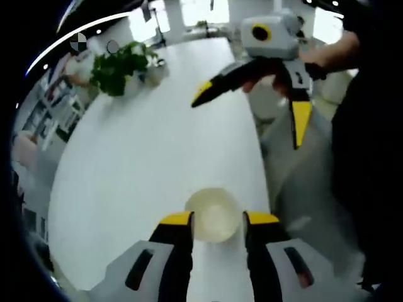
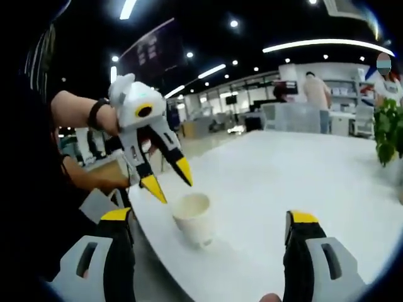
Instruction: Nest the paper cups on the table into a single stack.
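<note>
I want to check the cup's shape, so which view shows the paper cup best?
The right gripper view: the paper cup stands upright near the table edge, its side wall and open rim both clear. The left gripper view looks down into the paper cup between the left tongs, showing mostly the rim and inside.

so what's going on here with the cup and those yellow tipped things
A person holds a pair of tongs in each hand over a long white table. The left tongs sit open around a single white paper cup standing near the table's edge, with its jaws on either side of it. The right tongs are open and empty, held off the table. A green potted plant stands at the far end.
</note>
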The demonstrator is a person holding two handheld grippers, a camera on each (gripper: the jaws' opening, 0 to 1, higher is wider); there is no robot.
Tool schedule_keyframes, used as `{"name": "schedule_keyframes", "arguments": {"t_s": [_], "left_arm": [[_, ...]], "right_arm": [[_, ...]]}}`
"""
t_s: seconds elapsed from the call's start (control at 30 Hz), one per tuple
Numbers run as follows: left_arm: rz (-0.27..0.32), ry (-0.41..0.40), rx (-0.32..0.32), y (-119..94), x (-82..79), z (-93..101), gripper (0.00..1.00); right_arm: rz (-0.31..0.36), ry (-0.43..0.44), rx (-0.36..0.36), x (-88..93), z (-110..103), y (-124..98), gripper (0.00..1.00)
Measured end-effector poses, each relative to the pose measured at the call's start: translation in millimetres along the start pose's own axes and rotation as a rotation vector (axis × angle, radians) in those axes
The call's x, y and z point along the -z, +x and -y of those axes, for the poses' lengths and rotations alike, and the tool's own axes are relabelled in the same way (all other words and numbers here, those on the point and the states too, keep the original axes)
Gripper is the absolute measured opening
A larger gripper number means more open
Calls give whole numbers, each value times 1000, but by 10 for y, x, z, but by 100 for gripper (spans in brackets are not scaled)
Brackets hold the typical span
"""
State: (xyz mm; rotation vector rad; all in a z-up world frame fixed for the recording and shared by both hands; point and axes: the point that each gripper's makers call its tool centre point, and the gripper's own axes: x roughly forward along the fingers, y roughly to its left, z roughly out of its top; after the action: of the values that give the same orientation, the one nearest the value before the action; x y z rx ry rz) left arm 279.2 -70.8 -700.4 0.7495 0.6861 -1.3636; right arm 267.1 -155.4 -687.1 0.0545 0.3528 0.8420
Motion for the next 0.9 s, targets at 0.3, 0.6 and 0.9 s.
{"name": "schedule_keyframes", "arguments": {"t_s": [0.3, 0.6, 0.9], "left_arm": [[72, -154, -137, -251, 389, -220, 55], [188, -282, -173, -217, 584, -101, 81], [260, -297, -203, 32, 758, -137, 99]], "right_arm": [[-72, -54, -36, 165, 18, 93, 99], [-72, -48, -81, 191, -55, 168, 100], [-49, -86, -126, 204, -116, 362, 100]]}}
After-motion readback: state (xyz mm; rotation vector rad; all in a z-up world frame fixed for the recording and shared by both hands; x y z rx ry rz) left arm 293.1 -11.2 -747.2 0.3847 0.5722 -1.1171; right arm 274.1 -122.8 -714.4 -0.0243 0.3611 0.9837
